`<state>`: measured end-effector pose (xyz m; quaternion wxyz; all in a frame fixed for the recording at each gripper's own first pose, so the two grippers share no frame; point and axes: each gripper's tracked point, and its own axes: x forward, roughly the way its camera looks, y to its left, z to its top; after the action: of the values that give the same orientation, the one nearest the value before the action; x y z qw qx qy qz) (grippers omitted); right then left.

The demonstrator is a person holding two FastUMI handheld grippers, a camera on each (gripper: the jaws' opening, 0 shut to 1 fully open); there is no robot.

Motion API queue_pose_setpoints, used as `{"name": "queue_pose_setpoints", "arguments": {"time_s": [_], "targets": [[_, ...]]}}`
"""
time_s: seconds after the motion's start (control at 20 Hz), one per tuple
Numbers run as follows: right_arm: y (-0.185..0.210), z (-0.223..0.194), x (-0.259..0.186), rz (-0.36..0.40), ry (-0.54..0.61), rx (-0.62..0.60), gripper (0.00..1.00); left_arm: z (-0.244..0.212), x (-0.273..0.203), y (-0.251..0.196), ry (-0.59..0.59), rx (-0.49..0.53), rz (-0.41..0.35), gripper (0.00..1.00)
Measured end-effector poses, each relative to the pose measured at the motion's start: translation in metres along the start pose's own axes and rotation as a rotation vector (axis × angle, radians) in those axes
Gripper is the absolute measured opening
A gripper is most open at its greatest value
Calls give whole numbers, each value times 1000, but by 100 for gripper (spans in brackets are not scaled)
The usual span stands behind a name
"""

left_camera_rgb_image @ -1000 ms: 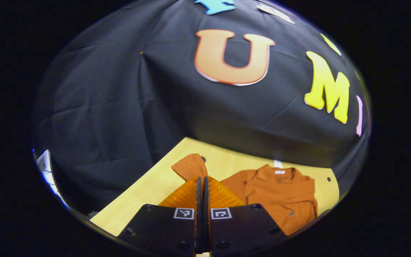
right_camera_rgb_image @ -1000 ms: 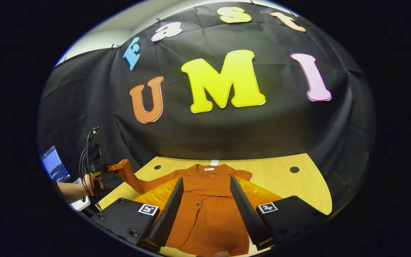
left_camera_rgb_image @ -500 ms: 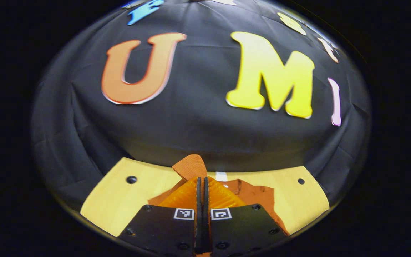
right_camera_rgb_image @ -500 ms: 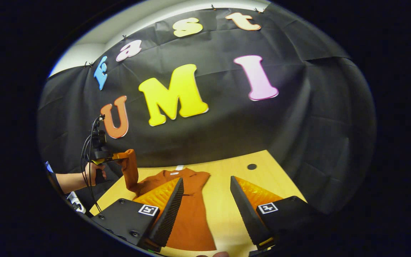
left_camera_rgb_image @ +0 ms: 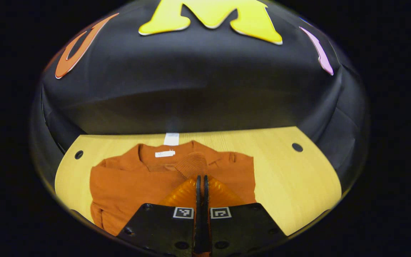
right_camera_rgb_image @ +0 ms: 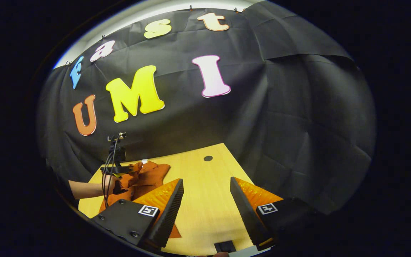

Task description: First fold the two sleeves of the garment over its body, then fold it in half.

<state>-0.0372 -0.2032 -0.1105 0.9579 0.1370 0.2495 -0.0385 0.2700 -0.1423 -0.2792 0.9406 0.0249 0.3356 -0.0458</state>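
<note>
Left gripper [left_camera_rgb_image: 202, 182] is clamped on the orange garment's ribbed cuff [left_camera_rgb_image: 191, 165], above the garment [left_camera_rgb_image: 130, 182] on the wooden table [left_camera_rgb_image: 291, 178]. Right gripper [right_camera_rgb_image: 205, 200] gapes over bare tabletop right of the garment; its view catches a hand [right_camera_rgb_image: 111, 184] holding the left gripper.

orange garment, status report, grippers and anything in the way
Left gripper shut on ribbed sleeve cuff, over the body of the orange garment. Right gripper open, empty, above the wooden table. Nothing in the way.
</note>
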Motion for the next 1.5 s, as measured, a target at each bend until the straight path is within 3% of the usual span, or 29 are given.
{"name": "queue_pose_setpoints", "arguments": {"time_s": [0.2,0.3,0.4,0.6,0.75,1.15,1.35,1.4,1.5], "targets": [[1,-11,0,-14,25,-3,85,-13,19,-23,18,68,12,4],[7,-9,3,-7,27,-11,85,-18,26,-30,25,83,5,11],[15,-9,7,6,23,-16,85,-24,23,-51,48,37,-76,12],[44,-4,18,57,10,-35,85,-16,2,-54,8,34,-96,84],[75,-1,28,111,-13,-78,85,1,-32,-39,-71,17,-79,99],[189,-2,53,298,-59,-162,96,72,-195,73,-370,-69,28,99],[234,-15,53,374,-66,-201,96,70,-268,134,-456,-98,70,98],[240,-19,53,383,-61,-202,92,65,-284,142,-468,-106,55,98],[247,-27,53,390,-54,-209,96,52,-304,163,-478,-132,52,98]]}}
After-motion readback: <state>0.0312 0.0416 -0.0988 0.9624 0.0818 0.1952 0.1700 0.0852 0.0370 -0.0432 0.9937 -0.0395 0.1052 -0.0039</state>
